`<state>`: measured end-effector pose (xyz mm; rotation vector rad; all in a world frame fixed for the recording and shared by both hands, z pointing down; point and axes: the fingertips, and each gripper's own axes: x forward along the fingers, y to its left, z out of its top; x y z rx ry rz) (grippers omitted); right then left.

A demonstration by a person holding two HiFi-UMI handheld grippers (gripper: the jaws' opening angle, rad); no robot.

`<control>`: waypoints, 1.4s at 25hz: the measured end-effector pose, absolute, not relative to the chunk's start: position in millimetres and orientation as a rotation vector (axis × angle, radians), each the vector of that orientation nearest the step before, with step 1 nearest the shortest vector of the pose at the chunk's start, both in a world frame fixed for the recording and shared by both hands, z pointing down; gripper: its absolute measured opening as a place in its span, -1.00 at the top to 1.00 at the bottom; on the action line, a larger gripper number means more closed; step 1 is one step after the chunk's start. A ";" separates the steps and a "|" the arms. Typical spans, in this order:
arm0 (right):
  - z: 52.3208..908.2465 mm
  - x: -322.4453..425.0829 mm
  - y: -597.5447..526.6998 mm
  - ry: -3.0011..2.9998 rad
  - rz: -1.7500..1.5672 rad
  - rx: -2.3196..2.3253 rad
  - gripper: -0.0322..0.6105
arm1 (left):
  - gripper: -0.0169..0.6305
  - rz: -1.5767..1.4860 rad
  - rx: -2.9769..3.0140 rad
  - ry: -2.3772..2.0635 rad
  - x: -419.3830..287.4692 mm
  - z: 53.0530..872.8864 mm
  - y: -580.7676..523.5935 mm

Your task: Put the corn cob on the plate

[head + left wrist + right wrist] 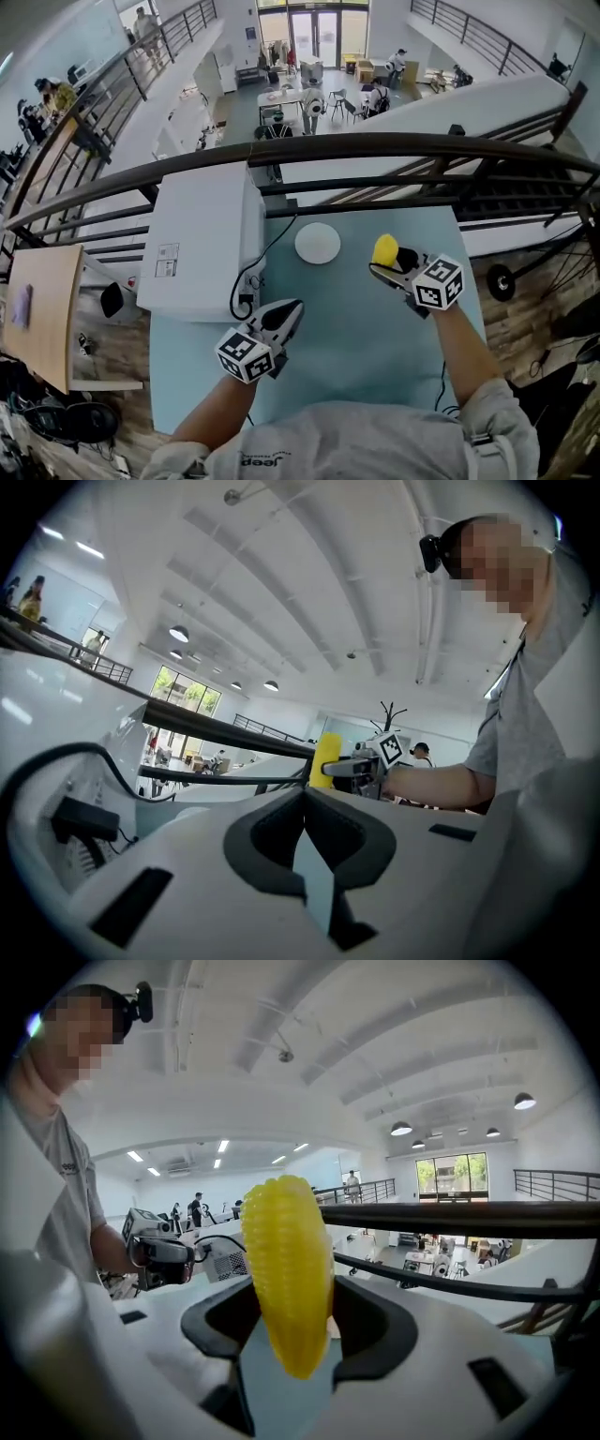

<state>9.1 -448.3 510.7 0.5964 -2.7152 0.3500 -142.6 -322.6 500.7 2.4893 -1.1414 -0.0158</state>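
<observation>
A yellow corn cob (384, 249) stands upright between the jaws of my right gripper (386, 264), which is shut on it over the right part of the pale blue table (375, 347). In the right gripper view the corn cob (286, 1269) fills the gap between the dark pads (375, 1321). A small white plate (317, 244) lies empty on the table to the left of the cob, near the far edge. My left gripper (289, 311) hovers nearer to me, its jaws closed together with nothing in them; its own view shows the left gripper (305, 797) pointing toward the cob (326, 759).
A large white boxy device (202, 239) takes up the table's left side, with a black cable (246, 281) hanging off its right edge. A dark railing (375, 145) runs behind the table over a drop. A wooden board (37, 314) sits to the left.
</observation>
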 end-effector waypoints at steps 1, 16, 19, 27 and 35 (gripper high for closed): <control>516.1 0.7 -457.1 -2.706 0.342 0.576 0.13 | 0.89 -0.014 2.486 -1.139 -140.9 506.8 -328.8; 612.1 -90.2 -541.9 -2.593 0.312 0.352 0.13 | 0.89 0.084 2.519 -1.117 -124.0 592.0 -401.0; 625.3 -99.2 -553.4 -2.562 0.282 0.316 0.13 | 0.89 0.077 2.516 -1.119 -121.1 602.6 -412.6; 657.4 -121.0 -563.1 -2.481 0.267 0.228 0.13 | 0.89 0.094 2.511 -1.124 -120.5 627.7 -425.7; 678.0 -140.9 -564.5 -2.423 0.196 0.170 0.13 | 0.89 0.107 2.559 -1.134 -120.1 635.1 -432.7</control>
